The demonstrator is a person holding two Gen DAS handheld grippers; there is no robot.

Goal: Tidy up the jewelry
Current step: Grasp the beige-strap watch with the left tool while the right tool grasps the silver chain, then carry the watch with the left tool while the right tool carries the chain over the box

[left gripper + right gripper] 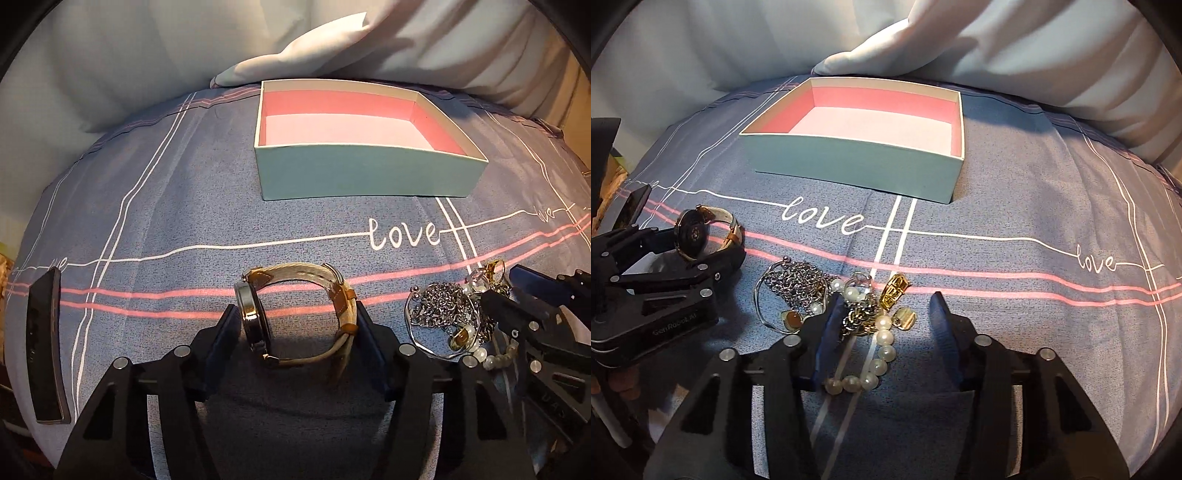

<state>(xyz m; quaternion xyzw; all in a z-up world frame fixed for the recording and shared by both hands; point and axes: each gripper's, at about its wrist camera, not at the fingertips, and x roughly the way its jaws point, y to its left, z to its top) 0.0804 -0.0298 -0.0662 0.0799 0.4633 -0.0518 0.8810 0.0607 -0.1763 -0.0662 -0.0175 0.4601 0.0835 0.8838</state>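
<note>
Risk: watch (295,317) straddled by left gripper (295,325), contact unclear, may tip | right gripper (884,325) unclenched over tangled jewelry pile (846,306); chains could be dragged | box (369,173) unfilled

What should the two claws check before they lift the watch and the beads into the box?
1. Box open with nothing inside: ok.
2. Watch sits between the left claw fingers: ok.
3. Left claw squeezing the watch firmly: cannot tell.
4. Pearl strand between the right claw fingers: ok.
5. Pearls free of the silver chain and gold charm: not ok, all tangled in one pile.
6. Bedspread path to box clear: ok.
</note>
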